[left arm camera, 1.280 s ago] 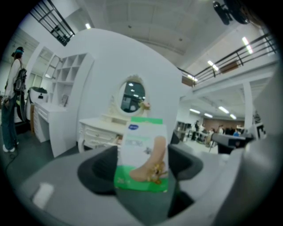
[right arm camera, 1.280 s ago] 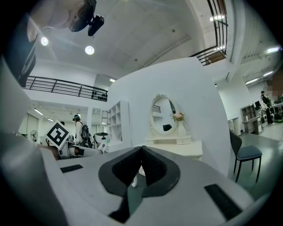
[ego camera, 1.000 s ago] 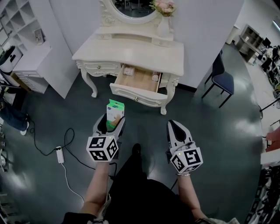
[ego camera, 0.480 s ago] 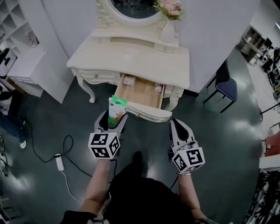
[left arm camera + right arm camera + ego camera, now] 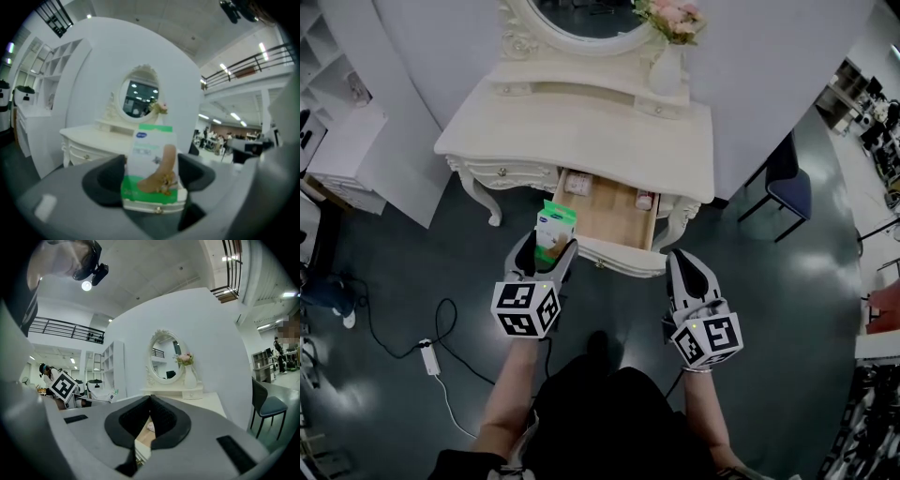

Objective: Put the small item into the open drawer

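A small green-and-white box (image 5: 555,228) stands upright between the fingers of my left gripper (image 5: 549,251), which is shut on it. In the left gripper view the box (image 5: 151,168) fills the gap between the jaws of the left gripper (image 5: 150,180). It hangs just before the front left corner of the open wooden drawer (image 5: 614,217) of the cream vanity table (image 5: 581,122). My right gripper (image 5: 681,259) is shut and holds nothing, near the drawer's front right corner. In the right gripper view the jaws of the right gripper (image 5: 150,401) meet, and the drawer (image 5: 144,437) shows below them.
The drawer holds a small pale item (image 5: 577,183) at the back left and a little bottle (image 5: 643,200) at the right. A vase of flowers (image 5: 667,64) and a mirror (image 5: 581,19) stand on the vanity. A blue chair (image 5: 787,178) is at the right, with white shelving (image 5: 337,141) and a power strip (image 5: 429,356) at the left.
The person has stepped toward the vanity. Both grippers are now close to the drawer front, and the left one still carries the box.
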### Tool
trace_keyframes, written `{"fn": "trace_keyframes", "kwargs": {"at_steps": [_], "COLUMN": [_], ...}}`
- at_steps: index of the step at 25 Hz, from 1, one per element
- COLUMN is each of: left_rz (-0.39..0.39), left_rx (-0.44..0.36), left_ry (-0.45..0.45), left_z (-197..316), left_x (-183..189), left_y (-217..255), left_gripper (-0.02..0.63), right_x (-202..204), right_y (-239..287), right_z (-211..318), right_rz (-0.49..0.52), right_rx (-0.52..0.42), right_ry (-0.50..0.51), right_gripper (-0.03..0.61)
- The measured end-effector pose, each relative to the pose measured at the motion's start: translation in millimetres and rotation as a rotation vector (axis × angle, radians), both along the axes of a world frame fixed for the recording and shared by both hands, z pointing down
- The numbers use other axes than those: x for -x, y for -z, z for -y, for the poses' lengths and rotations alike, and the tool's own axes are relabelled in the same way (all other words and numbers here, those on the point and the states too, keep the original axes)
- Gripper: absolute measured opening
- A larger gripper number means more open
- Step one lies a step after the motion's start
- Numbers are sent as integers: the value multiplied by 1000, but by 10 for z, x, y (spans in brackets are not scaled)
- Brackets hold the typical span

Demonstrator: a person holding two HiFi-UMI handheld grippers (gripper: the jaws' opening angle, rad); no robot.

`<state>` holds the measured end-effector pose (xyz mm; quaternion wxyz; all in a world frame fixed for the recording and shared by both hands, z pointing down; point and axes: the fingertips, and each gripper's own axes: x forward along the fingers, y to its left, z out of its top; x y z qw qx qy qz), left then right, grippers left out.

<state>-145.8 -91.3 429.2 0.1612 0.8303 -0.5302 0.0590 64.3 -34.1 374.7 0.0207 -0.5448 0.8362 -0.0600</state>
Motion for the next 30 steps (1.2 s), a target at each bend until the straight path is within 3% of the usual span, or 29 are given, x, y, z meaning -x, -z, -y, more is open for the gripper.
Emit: {"fn": "trace_keyframes", "kwargs": {"at_steps": [15,30], "left_rz": [5,34], "left_rx": [1,37], "left_ry": [-6,2], "left_z": [398,1056], "left_x": [-46,-316], "left_y": [-15,-152], "left_gripper": [356,356], "right_x": [-94,-343], "right_y": [9,35], "right_z": [292,974], "right_rz": [0,11], "right_rx": [-5,-10], "right_ry": [-27,-18], "right_gripper": [-3,-3]}}
